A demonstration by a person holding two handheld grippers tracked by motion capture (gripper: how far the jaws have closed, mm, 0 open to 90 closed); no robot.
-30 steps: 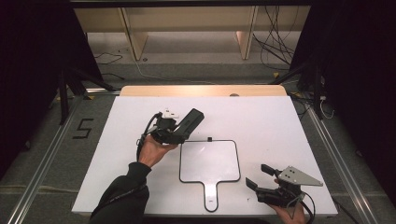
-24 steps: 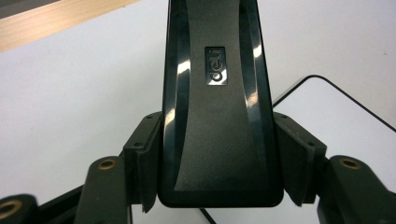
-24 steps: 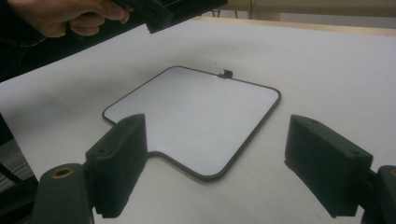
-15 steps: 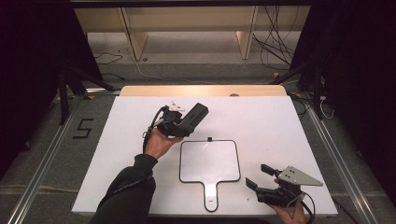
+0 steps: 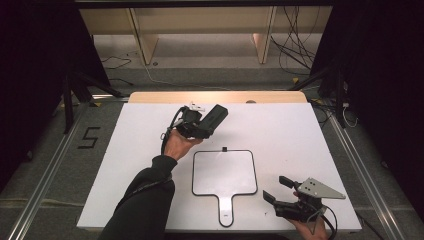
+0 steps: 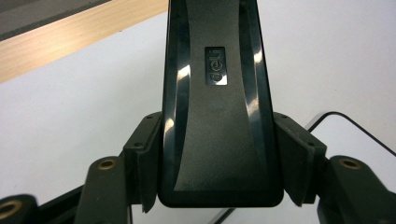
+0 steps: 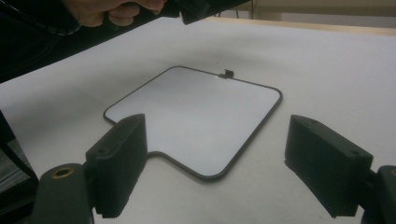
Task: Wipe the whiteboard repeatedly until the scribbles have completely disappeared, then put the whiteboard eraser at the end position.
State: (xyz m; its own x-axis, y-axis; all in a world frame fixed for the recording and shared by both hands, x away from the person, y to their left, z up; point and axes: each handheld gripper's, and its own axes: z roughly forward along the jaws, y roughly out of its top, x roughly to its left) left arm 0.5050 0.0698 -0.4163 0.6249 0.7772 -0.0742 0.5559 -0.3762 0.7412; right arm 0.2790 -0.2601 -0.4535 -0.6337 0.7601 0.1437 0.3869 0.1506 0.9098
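Note:
A black oblong block [image 5: 216, 117] marked "deli" [image 6: 215, 65] is held above the white table's back middle. My left gripper [image 5: 201, 128] is shut on the block's near end, its pads [image 6: 148, 158] pressing both long sides. A small white board [image 5: 224, 172] with a thin black rim and a short handle lies flat at the table's front centre, also seen in the right gripper view [image 7: 196, 109]. My right gripper [image 5: 276, 190] rests low at the front right, its jaws open and empty [image 7: 222, 156], pointed at the board's handle corner.
The white table top [image 5: 300, 135] ends in a wooden strip [image 5: 215, 96] at the far edge. A tiny black clip [image 5: 224, 149] sits on the board's far rim. Beyond are wooden shelf legs and floor cables; a "5" mark [image 5: 89, 137] is on the floor at left.
My left gripper has carried the black block away from the person and a little to the right, over the back of the table. The right gripper and the board stayed put.

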